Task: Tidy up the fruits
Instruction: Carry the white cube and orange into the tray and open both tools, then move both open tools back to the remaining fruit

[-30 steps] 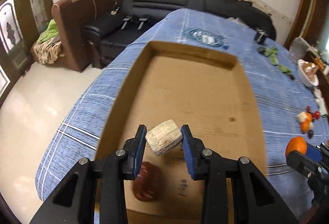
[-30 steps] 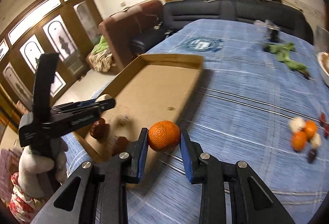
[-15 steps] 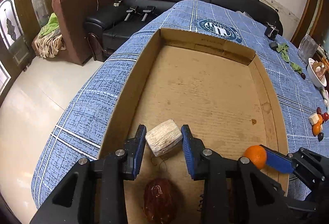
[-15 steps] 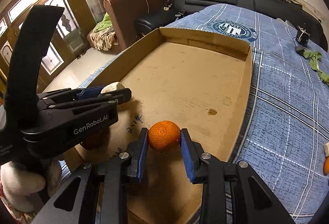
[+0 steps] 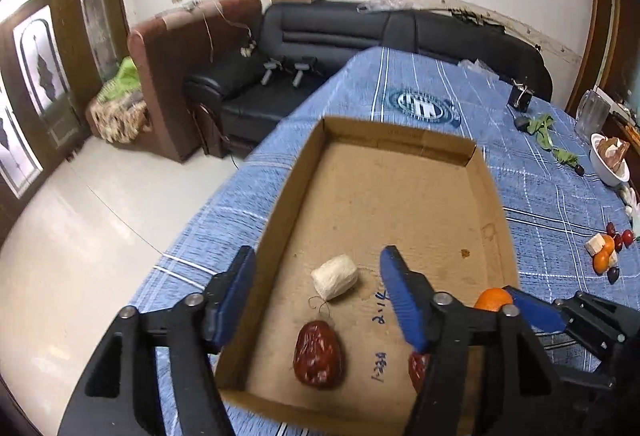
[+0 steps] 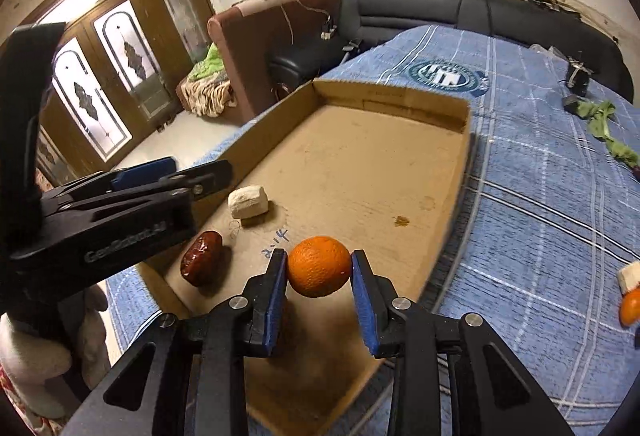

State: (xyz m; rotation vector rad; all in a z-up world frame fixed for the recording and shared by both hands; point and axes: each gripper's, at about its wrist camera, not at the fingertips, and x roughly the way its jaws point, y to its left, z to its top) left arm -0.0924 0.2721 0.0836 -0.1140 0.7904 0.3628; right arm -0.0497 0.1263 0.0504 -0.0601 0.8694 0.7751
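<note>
Released since the earlier frame, the pale fibrous cylindrical chunk (image 5: pixel 334 276) lies in the shallow brown cardboard tray (image 5: pixel 400 140), at 12 o'clock from a wrinkled red date (image 5: pixel 318 354); the left gripper (image 5: pixel 316 300) jaws are opening, clear of it. Right gripper (image 6: pixel 319 286) jaws clamp a round orange tangerine (image 6: pixel 319 265) over the tray. "GenRobot.AI" shows only in the right view.

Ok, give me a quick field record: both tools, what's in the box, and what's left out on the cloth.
left tool: jaws opening, nothing between the pads, above the white chunk
right tool: shut on the orange, over the box's near end
cardboard box: white chunk and a red date on its floor, apart; a second red piece partly hidden by the left tool
blue cloth: small fruit cluster at right, not yet boxed
</note>
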